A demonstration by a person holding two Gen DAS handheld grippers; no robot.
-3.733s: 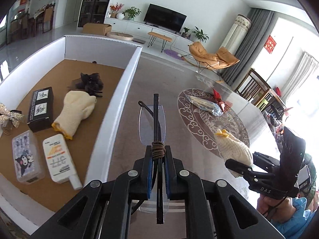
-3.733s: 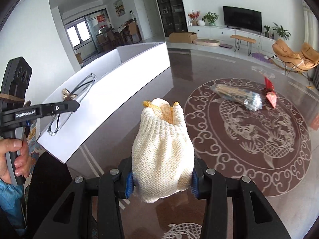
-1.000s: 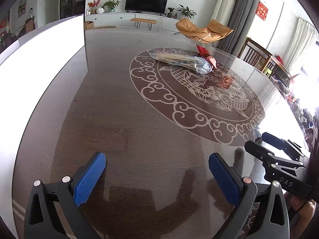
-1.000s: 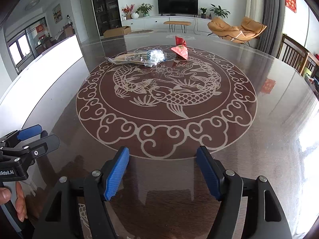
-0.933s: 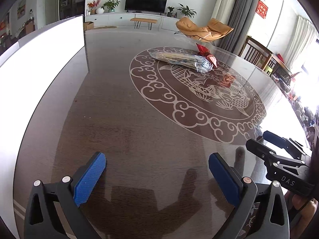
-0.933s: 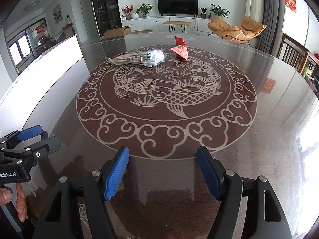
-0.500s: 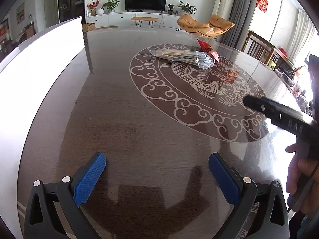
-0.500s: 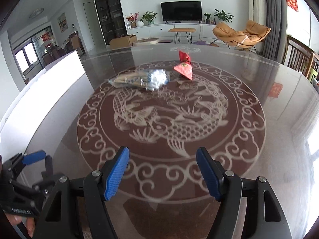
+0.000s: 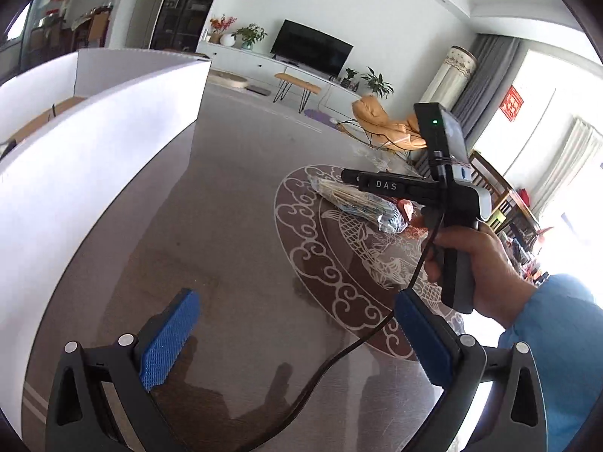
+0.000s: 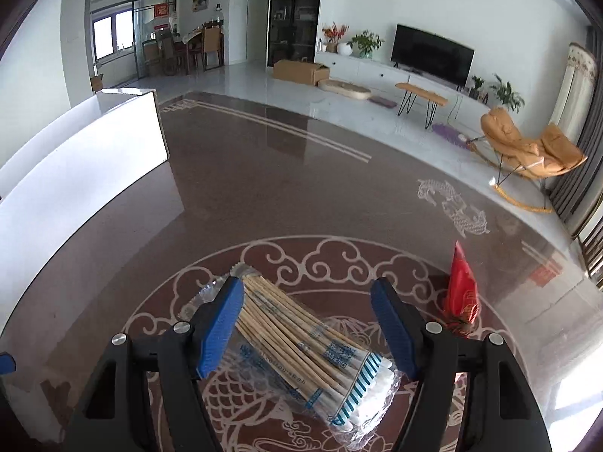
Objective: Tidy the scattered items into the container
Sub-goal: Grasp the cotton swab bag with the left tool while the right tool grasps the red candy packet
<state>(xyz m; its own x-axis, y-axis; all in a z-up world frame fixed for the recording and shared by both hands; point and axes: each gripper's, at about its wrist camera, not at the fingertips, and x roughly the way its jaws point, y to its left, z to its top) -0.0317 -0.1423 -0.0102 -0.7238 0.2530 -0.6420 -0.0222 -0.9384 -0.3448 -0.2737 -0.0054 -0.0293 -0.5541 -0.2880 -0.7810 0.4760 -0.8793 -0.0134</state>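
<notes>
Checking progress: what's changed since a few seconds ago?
Both grippers let go of their loads, glasses and glove. The right gripper crossed the table and now straddles the cotton swab pack, fingers open. The swabs, red packet and white container stayed put.

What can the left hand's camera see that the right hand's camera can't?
Only the left wrist view shows the person's hand holding the right gripper from the side, a blue sleeve, and the open left gripper over bare table. Only the right wrist view shows the right gripper's open fingers around the bag of cotton swabs. Both show the swabs, the red packet and the white box.
</notes>
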